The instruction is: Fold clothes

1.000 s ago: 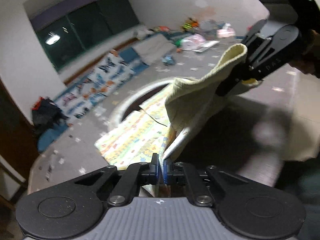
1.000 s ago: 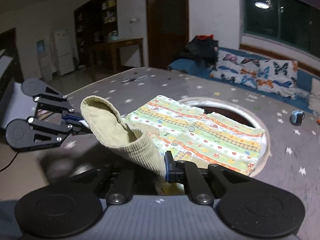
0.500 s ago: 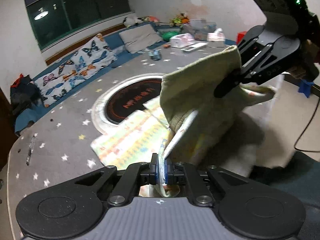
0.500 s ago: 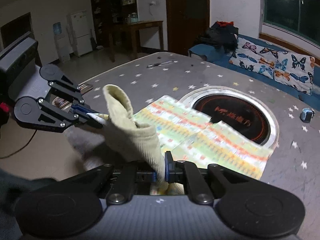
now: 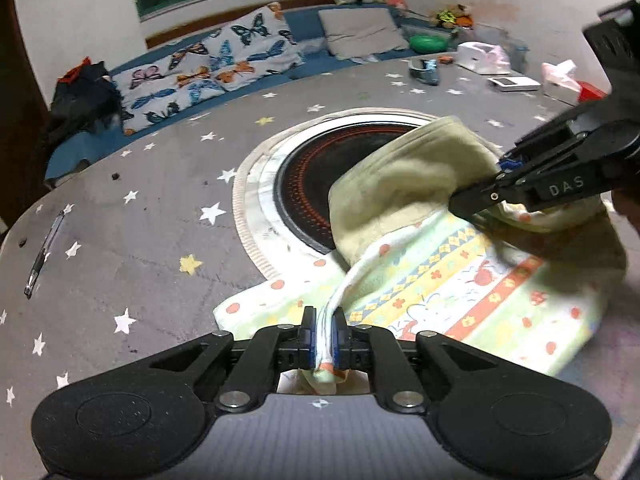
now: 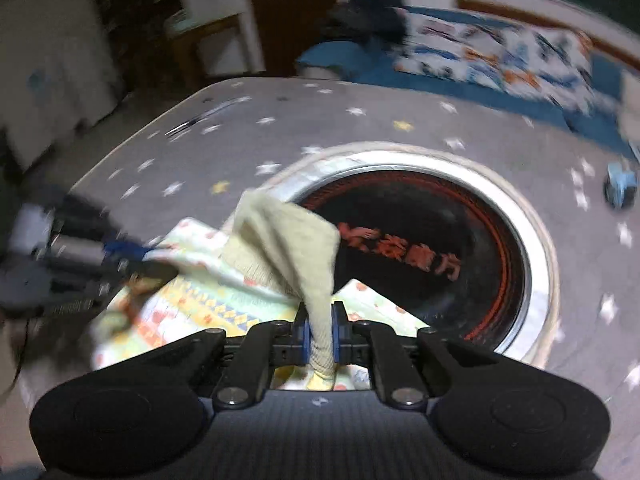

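A small patterned garment (image 5: 460, 280) with a pale yellow-green ribbed lining (image 5: 404, 184) lies partly on the grey star-print table (image 5: 140, 216). My left gripper (image 5: 323, 334) is shut on its striped hem near the front edge. My right gripper (image 6: 320, 334) is shut on the ribbed yellow-green edge (image 6: 296, 248), folded up over the patterned part (image 6: 208, 292). In the left wrist view the right gripper (image 5: 504, 176) comes in from the right, just above the garment. In the blurred right wrist view the left gripper (image 6: 124, 254) is at the left.
A round black induction plate with a white rim (image 5: 320, 184) is set in the table's middle, just behind the garment. A pen (image 5: 42, 256) lies at the left edge. Boxes, tissues and small items (image 5: 508, 76) sit at the far right. A butterfly-print cushion (image 5: 208, 68) lies behind.
Both grippers have come down and forward with the garment, from held up in the air to low over the table. The lining edge now folds over the patterned part.
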The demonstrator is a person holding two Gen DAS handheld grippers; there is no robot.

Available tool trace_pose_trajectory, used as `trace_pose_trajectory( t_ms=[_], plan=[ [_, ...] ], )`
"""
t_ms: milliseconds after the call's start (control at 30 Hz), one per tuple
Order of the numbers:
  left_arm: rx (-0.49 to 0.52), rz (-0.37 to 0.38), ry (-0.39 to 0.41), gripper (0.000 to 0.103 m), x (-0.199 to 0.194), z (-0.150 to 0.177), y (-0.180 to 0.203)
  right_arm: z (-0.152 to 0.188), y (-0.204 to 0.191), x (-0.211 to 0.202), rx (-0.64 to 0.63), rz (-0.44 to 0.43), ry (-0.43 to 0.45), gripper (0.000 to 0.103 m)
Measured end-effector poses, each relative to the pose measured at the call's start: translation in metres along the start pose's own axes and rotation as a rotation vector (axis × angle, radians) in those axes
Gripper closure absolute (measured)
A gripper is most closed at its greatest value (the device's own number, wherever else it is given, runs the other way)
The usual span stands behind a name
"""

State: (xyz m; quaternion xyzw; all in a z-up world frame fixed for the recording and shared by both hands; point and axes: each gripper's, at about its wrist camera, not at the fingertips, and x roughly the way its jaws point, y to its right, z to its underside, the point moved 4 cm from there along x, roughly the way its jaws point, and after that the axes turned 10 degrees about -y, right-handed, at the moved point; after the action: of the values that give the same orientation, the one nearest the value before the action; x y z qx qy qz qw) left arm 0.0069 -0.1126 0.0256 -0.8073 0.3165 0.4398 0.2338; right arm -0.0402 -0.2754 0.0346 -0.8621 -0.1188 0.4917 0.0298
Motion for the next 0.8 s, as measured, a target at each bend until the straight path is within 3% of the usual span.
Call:
trace_pose_trajectory(
  t_ms=[33, 167, 300, 467, 567, 667, 733, 800],
  plan=[
    [-0.02, 0.004, 0.001, 0.092, 0.001, 0.0, -0.002, 0.002, 0.006, 0.002, 0.031, 0.011, 0.027, 0.081],
    [-0.074, -0.03, 0.016, 0.076, -0.002, -0.002, -0.013, 0.011, 0.027, -0.002, 0.122, 0.081, 0.131, 0.079],
    [-0.097, -0.108, 0.029, 0.075, -0.003, -0.006, -0.023, 0.021, 0.037, -0.029, 0.156, 0.106, 0.213, 0.077],
    [-0.175, -0.159, 0.034, 0.077, -0.007, -0.014, -0.039, 0.042, 0.013, -0.048, 0.079, 0.068, 0.208, 0.078],
    [-0.163, -0.126, 0.07, 0.077, -0.024, -0.016, -0.028, 0.051, 0.012, -0.034, 0.09, 0.063, 0.168, 0.08],
    [-0.127, -0.078, 0.099, 0.077, -0.038, -0.017, -0.01, 0.055, 0.036, -0.015, 0.189, 0.107, 0.128, 0.08],
    [-0.125, -0.015, 0.097, 0.077, -0.04, -0.018, 0.0, 0.054, 0.047, -0.012, 0.249, 0.107, 0.133, 0.089],
    [-0.118, 0.039, 0.094, 0.077, -0.038, -0.02, 0.011, 0.053, 0.051, -0.013, 0.277, 0.103, 0.146, 0.087]
  ],
)
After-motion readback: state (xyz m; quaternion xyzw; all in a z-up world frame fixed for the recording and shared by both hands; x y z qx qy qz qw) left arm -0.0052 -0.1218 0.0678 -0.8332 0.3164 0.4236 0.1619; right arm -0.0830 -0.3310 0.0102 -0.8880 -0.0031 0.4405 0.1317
